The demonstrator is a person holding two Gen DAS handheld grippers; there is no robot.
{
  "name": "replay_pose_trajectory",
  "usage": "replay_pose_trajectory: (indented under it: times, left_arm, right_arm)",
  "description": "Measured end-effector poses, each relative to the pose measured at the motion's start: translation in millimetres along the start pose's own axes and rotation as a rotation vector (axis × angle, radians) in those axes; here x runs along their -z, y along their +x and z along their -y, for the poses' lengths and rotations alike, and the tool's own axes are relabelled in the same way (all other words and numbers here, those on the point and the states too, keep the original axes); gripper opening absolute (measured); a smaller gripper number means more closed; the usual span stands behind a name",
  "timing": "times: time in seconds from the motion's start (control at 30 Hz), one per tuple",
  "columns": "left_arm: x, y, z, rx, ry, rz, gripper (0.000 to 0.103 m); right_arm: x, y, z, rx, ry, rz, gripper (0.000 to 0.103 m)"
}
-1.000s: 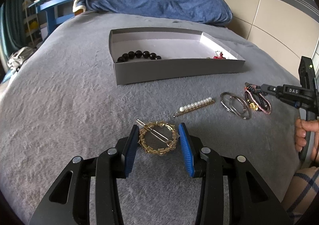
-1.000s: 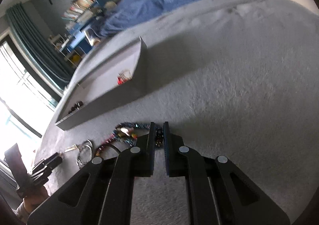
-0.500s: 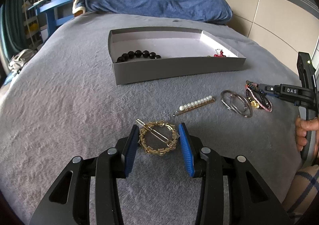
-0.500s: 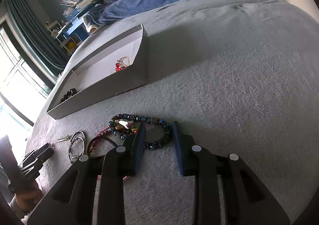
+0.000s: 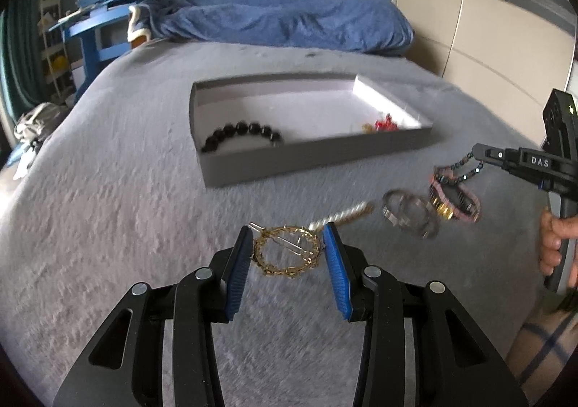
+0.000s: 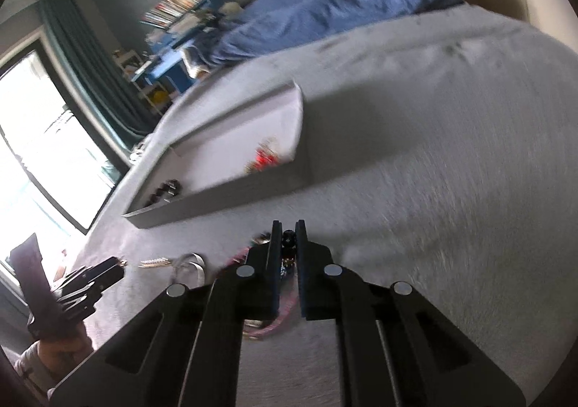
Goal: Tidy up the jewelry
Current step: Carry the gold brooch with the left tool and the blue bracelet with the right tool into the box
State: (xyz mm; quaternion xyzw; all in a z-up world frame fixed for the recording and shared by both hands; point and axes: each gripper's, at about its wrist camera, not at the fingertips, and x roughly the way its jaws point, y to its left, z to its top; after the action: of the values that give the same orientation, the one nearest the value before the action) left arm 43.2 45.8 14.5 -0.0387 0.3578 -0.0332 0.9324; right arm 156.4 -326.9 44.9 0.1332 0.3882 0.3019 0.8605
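Left gripper [image 5: 287,244] jaws open around gold wreath-shaped hair clip [image 5: 287,254] on grey bed [image 5: 108,208]. Right gripper [image 6: 288,228] jaws clamped on dark beaded bracelet [image 6: 288,239], near right of grey cardboard tray [image 5: 318,159]; bead contact visible only from right wrist.

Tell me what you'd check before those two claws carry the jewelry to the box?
1. Right gripper shut on the dark bead bracelet: ok.
2. Bracelet free of the pink bracelet beneath: cannot tell.
3. Left gripper shut on the gold ring clip: not ok; jaws open either side.
4. Box has bare floor between the black beads and red piece: ok.
5. Pearl clip clear of the left gripper: cannot tell.
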Motion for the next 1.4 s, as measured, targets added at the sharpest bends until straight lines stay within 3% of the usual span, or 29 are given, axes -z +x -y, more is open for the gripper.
replay_pose_trajectory:
  times: [0.27,0.53,1.03,1.4]
  left_arm:
    - [-41,-21,12,0.038,0.008,0.086,0.042]
    - [-68,-17,14,0.032,0.026,0.113,0.042]
    - [-91,26,25,0.021,0.057,0.087,0.042]
    - [-102,72,19,-0.011,0.024,0.028,0.042]
  right_arm:
    - [-38,-15,-12,-0.055,-0.041,0.036,0.007]
    - [-55,-12,-21,-0.067,-0.055,0.054,0.007]
    - [-81,24,-74,-0.122,-0.145,0.035,0.007]
    - [-77,71,-92,-0.106,-0.155,-0.036,0.007]
